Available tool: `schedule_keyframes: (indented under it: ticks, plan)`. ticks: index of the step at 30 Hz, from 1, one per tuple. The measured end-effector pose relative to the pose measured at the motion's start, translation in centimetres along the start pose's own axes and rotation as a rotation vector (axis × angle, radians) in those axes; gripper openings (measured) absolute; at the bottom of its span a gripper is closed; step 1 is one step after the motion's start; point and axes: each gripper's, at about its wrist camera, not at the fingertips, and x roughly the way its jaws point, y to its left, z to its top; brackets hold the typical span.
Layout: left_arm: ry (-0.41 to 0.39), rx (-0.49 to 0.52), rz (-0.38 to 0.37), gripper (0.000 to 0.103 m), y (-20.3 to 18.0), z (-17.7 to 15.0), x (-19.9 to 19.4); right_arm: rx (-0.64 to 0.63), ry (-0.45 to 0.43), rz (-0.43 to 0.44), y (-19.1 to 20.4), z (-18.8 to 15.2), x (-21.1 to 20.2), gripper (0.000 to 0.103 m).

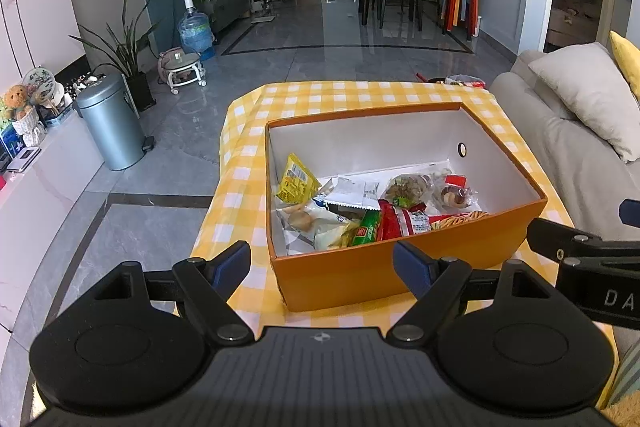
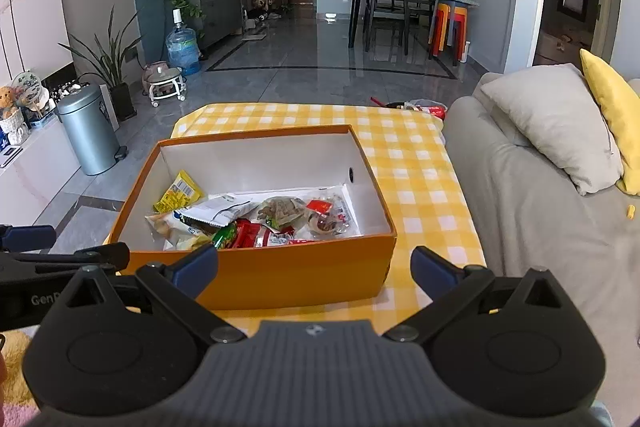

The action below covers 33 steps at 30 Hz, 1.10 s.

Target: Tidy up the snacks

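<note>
Orange box (image 1: 400,267) holding snack packets (image 1: 372,207) sits just ahead of both grippers, packets heaped at its near end, far end bare. Left gripper (image 1: 322,259) and right gripper (image 2: 314,267) both spread wide, holding nothing. Box rests on yellow checked tablecloth (image 2: 412,163); free cloth beyond and right. Sofa (image 2: 540,227) close right, grey bin (image 1: 110,123) left on floor.

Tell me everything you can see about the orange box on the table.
The orange box is a lidless rectangular carton, apparently cardboard, orange outside and white inside, with a small round hole in one end wall. It sits flat on the yellow checked tablecloth, angled to the table edge. Its near half holds a loose pile of snack packets; the far half is bare. Neither gripper touches it.
</note>
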Motion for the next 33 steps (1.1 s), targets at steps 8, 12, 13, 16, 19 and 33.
schedule_keyframes:
  ticks: [8,12,13,16,19,33]
  plan:
    - [-0.008,-0.001,-0.003,0.095,0.15,0.41,-0.28,-0.015,-0.006,0.007,0.41,0.06,-0.24,0.099]
    - [-0.010,-0.008,-0.001,0.095,0.27,0.59,-0.42,-0.020,-0.009,0.009,0.52,0.11,-0.37,0.099]
    - [-0.011,-0.009,-0.001,0.095,0.33,0.64,-0.45,-0.020,-0.010,0.010,0.53,0.12,-0.40,0.099]
    - [-0.013,-0.008,-0.002,0.095,0.27,0.70,-0.53,-0.021,-0.011,0.011,0.56,0.11,-0.47,0.099]
    - [-0.012,-0.006,-0.002,0.095,0.19,0.67,-0.52,-0.017,-0.008,0.012,0.56,0.08,-0.46,0.099]
    - [-0.003,-0.005,0.003,0.095,0.33,0.64,-0.51,-0.008,-0.005,0.009,0.53,-0.02,-0.62,0.099]
